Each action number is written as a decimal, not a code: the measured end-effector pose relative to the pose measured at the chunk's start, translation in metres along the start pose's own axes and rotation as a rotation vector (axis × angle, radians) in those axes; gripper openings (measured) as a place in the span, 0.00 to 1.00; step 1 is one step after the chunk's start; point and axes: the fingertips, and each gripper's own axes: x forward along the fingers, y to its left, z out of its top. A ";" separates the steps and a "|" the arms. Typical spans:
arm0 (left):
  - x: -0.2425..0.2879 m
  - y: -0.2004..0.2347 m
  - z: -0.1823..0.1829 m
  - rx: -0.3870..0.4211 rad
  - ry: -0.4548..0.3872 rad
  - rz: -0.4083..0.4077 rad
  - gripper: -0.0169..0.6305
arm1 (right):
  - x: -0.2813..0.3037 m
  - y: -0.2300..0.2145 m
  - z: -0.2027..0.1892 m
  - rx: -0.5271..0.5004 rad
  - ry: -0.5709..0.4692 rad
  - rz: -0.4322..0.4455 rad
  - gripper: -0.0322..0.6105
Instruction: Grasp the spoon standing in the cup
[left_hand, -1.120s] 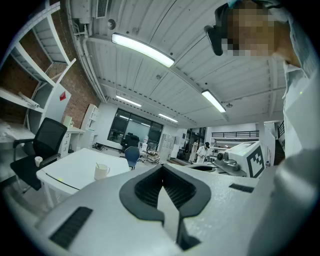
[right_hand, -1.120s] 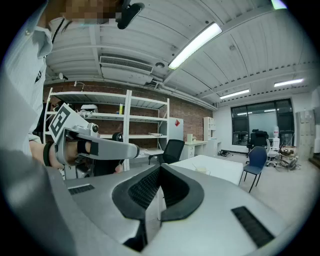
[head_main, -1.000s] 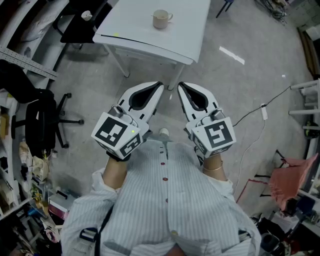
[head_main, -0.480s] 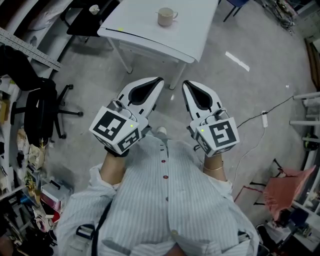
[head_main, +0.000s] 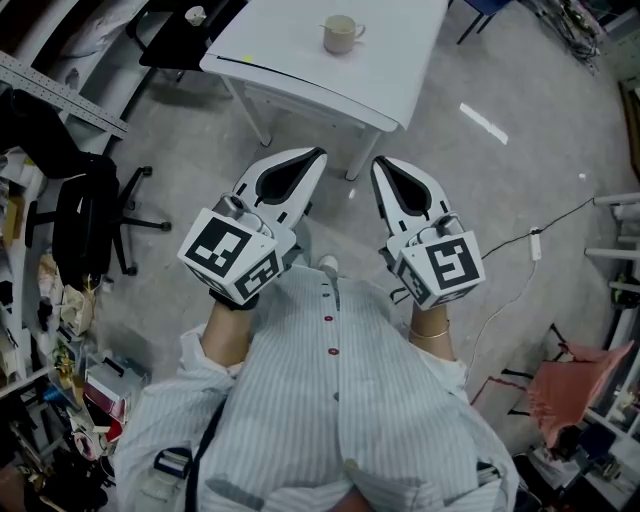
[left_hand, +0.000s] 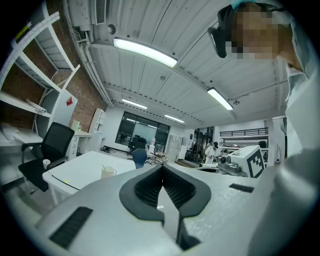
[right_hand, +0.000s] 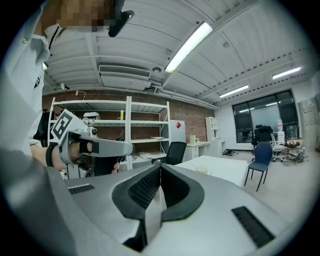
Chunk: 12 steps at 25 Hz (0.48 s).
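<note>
A beige cup stands on the white table at the top of the head view, far ahead of both grippers. A thin spoon handle sticks up out of the cup in the left gripper view. The cup shows small in the right gripper view. My left gripper and right gripper are held side by side in front of the person's chest, above the floor. Both are shut with nothing between the jaws.
A black office chair stands on the floor at the left, beside cluttered shelves. A white cable runs over the floor at the right, near a red seat. A blue chair stands past the table.
The table and cup sit slightly further right in the head view. Both grippers have stayed shut, side by side, and have shifted only a little in the picture.
</note>
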 end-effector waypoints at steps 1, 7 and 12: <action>0.003 0.007 0.002 0.000 -0.002 0.000 0.04 | 0.007 -0.002 0.001 -0.003 0.000 -0.001 0.06; 0.029 0.057 0.015 0.004 0.008 -0.024 0.04 | 0.062 -0.022 0.008 -0.012 0.012 -0.013 0.06; 0.050 0.107 0.029 0.001 0.008 -0.031 0.04 | 0.113 -0.039 0.018 -0.010 0.008 -0.020 0.06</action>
